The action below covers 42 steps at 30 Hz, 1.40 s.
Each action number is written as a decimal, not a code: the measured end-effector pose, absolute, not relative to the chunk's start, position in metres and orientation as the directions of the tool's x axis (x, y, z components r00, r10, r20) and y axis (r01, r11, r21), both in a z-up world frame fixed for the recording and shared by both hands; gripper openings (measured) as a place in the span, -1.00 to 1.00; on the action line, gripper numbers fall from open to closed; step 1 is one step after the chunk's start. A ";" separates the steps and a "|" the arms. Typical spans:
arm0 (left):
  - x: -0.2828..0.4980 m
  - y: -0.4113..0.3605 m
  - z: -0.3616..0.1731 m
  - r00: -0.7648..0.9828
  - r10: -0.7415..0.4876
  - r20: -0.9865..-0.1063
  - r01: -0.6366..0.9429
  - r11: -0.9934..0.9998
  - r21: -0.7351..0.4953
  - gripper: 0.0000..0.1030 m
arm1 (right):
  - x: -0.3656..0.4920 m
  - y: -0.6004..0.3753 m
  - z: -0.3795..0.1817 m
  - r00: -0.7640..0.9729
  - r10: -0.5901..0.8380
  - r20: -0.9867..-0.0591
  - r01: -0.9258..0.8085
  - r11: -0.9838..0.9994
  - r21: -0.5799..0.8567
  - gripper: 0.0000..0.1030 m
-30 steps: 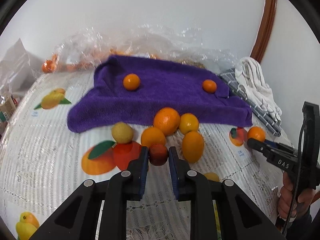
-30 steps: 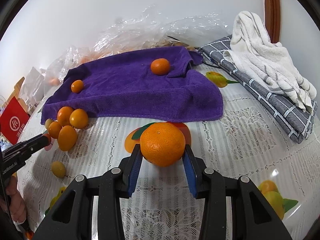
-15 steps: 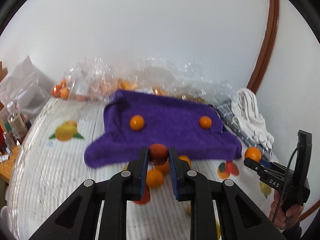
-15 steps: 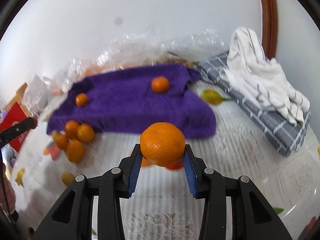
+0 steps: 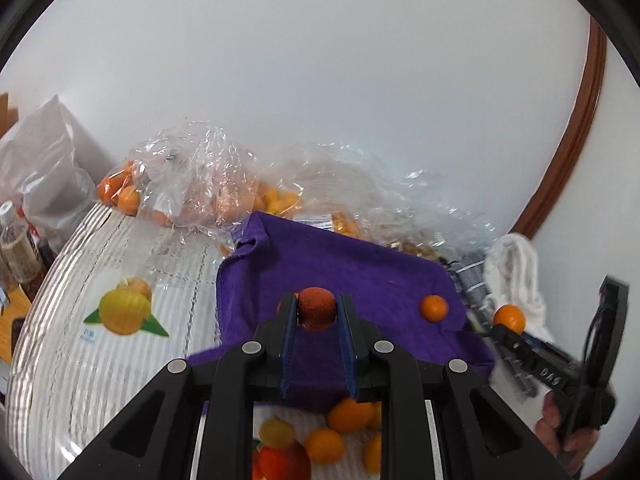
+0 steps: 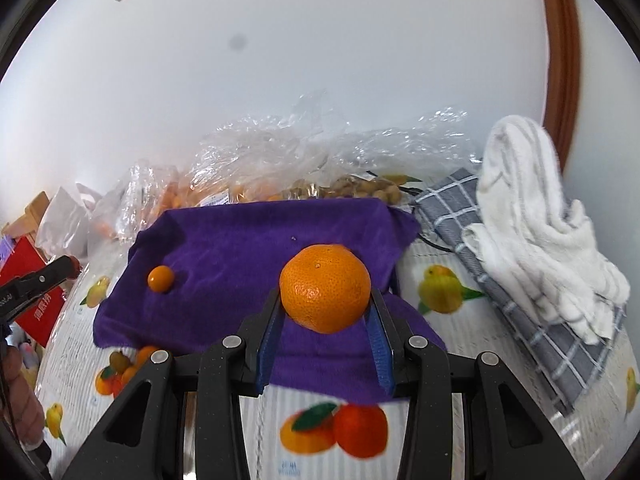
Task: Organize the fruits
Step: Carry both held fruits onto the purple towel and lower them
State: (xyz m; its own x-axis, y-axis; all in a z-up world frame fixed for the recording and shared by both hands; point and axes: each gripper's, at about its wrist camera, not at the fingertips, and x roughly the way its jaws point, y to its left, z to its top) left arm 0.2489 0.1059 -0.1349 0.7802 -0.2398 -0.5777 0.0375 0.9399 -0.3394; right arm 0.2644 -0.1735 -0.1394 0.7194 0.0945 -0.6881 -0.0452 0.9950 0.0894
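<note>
My left gripper (image 5: 317, 312) is shut on a small dark red fruit (image 5: 316, 308) and holds it above the near part of the purple towel (image 5: 360, 276). My right gripper (image 6: 325, 294) is shut on a large orange (image 6: 325, 286) and holds it above the towel's near right part (image 6: 248, 256). One small orange (image 5: 434, 307) lies on the towel in the left wrist view. Another small orange (image 6: 161, 278) lies on the towel's left side in the right wrist view. Several loose oranges and a yellow fruit (image 5: 340, 428) lie on the tablecloth below my left gripper.
Clear plastic bags of fruit (image 5: 192, 196) lie behind the towel against the wall. A grey checked cloth with a white towel (image 6: 532, 248) on it lies at the right. Bottles (image 5: 20, 248) and a red box (image 6: 36, 312) stand at the left edge.
Both grippers rose from the tablecloth with their fruits and moved forward over the purple towel. The loose fruit pile now lies below and behind the left gripper.
</note>
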 end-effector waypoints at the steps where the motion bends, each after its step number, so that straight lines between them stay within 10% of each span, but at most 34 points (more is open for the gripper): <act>1: 0.255 0.102 -0.141 0.777 -0.222 -0.589 0.034 0.949 -0.313 -0.62 | 0.270 -0.173 -0.144 0.715 0.099 -0.692 -0.047 0.994 0.094 -0.21; 42: 0.276 0.079 -0.202 0.730 -0.094 -0.677 -0.001 0.990 -0.138 -0.62 | 0.306 -0.175 -0.212 0.649 0.032 -0.760 -0.033 0.999 0.014 -0.20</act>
State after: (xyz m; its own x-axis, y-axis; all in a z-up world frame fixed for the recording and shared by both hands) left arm 0.2760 0.0791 -0.2015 0.7304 -0.0937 -0.6766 -0.0010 0.9904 -0.1382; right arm 0.3061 -0.1749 -0.2122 0.6494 0.0318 -0.7598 -0.0330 0.9994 0.0136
